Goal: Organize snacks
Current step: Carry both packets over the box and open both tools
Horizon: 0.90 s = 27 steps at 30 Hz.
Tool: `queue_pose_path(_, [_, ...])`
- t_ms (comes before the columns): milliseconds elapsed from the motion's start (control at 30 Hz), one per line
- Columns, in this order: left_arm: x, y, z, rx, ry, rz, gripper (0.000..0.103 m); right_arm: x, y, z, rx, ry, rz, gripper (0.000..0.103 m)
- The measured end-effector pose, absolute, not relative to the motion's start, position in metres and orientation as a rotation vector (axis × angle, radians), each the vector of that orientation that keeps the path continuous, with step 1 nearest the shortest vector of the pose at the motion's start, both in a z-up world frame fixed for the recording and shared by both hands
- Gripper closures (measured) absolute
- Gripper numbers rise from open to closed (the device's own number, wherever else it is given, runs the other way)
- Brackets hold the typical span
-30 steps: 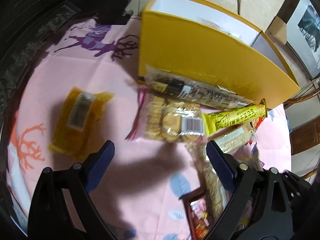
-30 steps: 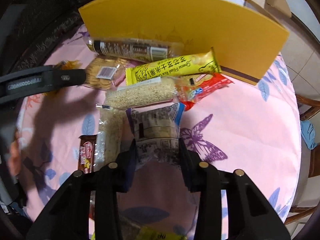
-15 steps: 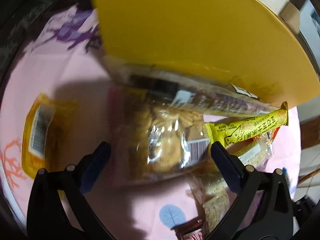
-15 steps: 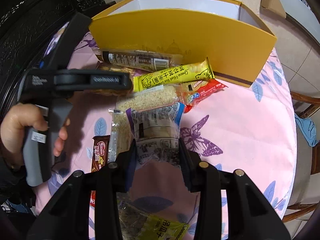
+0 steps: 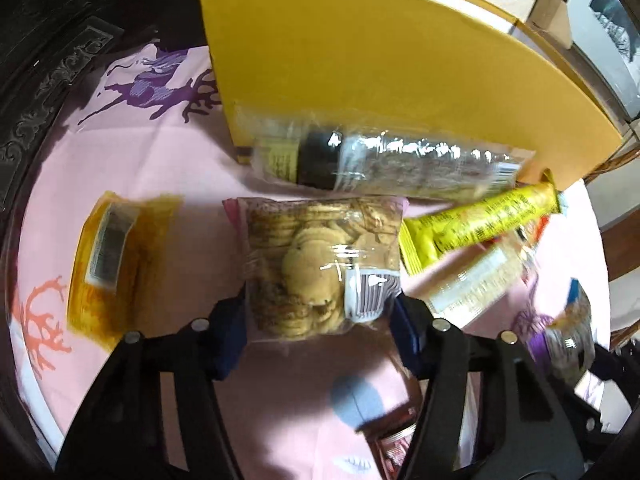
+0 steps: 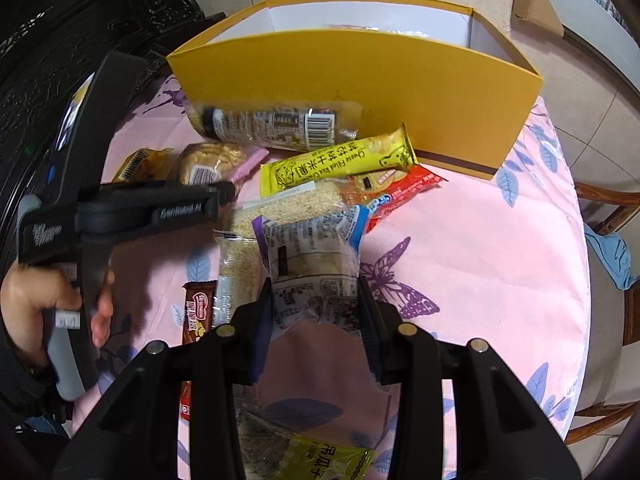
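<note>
The left tongs (image 5: 320, 332) are closing on a clear cookie bag (image 5: 320, 268); its lower end sits between the blue pads, which touch its sides. The right tongs (image 6: 316, 320) are clamped on a printed white pack (image 6: 312, 264) that stands up from them.

Only the left view shows the cookie bag's full length and the orange pack (image 5: 108, 264) lying apart from it toward the bench's left edge. Only the right view shows the left tongs from outside, with a hand (image 6: 36, 304) on their grip, plus the white inside of the yellow box (image 6: 360, 80), a brown bar (image 6: 196, 312) and a green-yellow pack (image 6: 320, 452) under the tongs.

Against the box's near wall lies a long clear tube pack (image 5: 384, 160), touching it. Just before it lie a yellow bar (image 6: 340, 160), a red pack (image 6: 404, 188) and a sesame pack (image 6: 296, 200), crowded together in the bench's middle. The right half of the bench is bare up to its round edge; the left strip past the orange pack is bare too.

The bench (image 6: 500, 260) wears a pink cloth with butterflies, leaves and deer. Dark carved wood stands behind its far left edge; pale floor tiles, a wooden chair and a blue cloth (image 6: 612, 256) lie off its right edge.
</note>
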State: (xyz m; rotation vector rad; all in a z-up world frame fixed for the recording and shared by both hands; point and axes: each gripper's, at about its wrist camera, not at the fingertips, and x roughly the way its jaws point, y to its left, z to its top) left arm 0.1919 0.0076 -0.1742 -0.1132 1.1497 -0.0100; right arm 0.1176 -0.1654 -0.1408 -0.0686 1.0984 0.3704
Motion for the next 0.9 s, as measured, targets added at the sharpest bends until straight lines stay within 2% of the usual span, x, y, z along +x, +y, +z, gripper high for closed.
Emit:
queue_pose_path(367, [0.142, 0.000, -0.122, -0.145, 1.071, -0.102, 0.042, 0.113, -0.168, -0.118, -0.044, 1.045, 0.371, 0.063])
queue_pose_path(900, [0.139, -0.008, -0.069, -0.154, 0.981, -0.096, 0.042, 0.122, -0.186, -0.074, -0.005, 0.938, 0.317, 0.063])
